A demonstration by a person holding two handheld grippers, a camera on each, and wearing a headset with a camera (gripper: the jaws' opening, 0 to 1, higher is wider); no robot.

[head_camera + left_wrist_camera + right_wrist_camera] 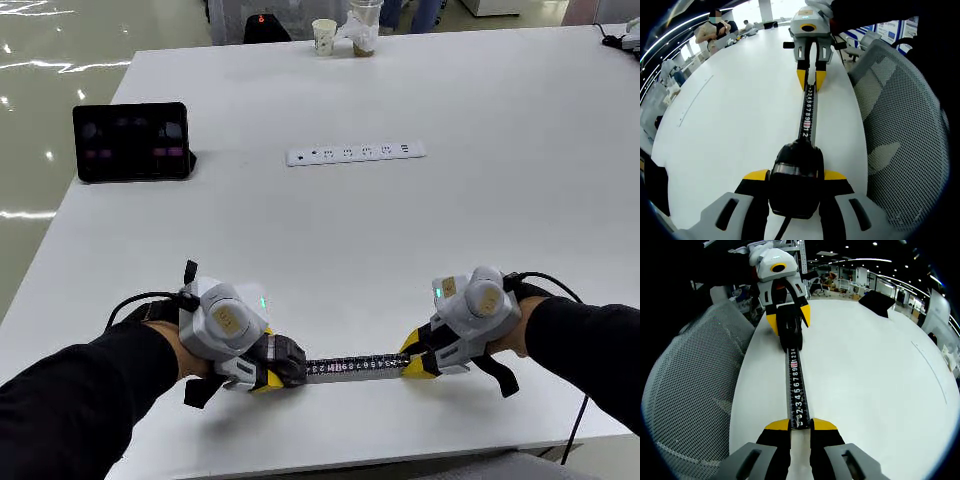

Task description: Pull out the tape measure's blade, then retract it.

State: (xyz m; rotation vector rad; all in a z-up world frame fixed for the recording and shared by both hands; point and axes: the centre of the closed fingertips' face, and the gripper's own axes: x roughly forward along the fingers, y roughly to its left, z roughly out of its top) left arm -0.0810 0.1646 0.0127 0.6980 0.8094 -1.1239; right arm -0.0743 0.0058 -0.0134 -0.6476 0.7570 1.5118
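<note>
Head view has us with the left gripper [262, 378] clamped around the tape measure [283, 360] near the table's [420, 230] near edge, while our right gripper [414, 367] pinches the end of the blade [355, 366], which runs straight between them.

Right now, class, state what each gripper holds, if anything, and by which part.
The left gripper grips the tape measure's case by its sides; the right gripper pinches the blade at its free end.
</note>
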